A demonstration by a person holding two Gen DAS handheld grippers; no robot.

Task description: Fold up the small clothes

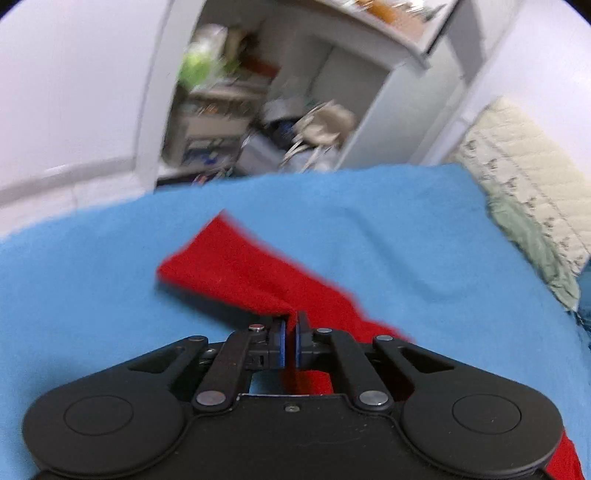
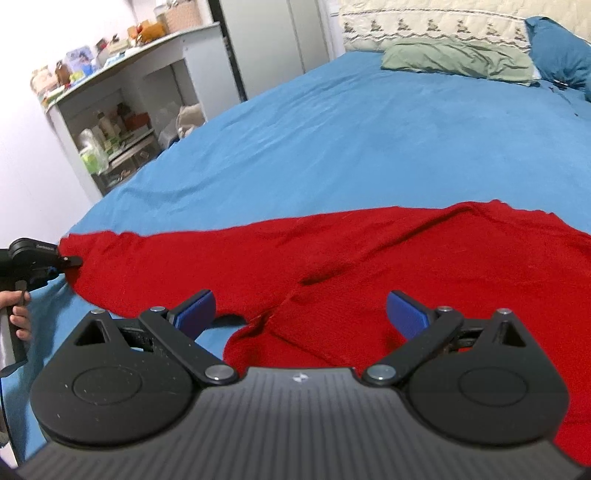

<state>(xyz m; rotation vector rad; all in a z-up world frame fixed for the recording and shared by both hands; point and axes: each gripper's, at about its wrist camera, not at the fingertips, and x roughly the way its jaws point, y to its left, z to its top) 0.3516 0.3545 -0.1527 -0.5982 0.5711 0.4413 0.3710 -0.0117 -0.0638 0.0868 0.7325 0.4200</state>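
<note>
Red knit fabric, soft and slightly fuzzy, is what you are working with: the red garment (image 2: 369, 258) lies spread on the blue bed sheet (image 2: 332, 147), which is smooth with shallow creases. In the right wrist view its long axis runs across the frame, from a narrow end at the left edge to a broad body at the right, with a diagonal fold near the centre. Your left gripper (image 1: 290, 325) has its blue-padded jaws pressed together on a bunched edge of the cloth, and a tapering strip runs from there toward the upper left of that frame. Your right gripper (image 2: 299, 310) hovers low over the near edge with its jaws wide apart, holding nothing. Only the right wrist view shows the green pillow (image 2: 458, 62) and quilted headboard cover (image 2: 424, 26) along the top, plus the left gripper (image 2: 70, 262) pinching the garment's narrow end. The left wrist view is motion-blurred, with cluttered white shelves (image 1: 258, 110) beyond the bed.
</note>
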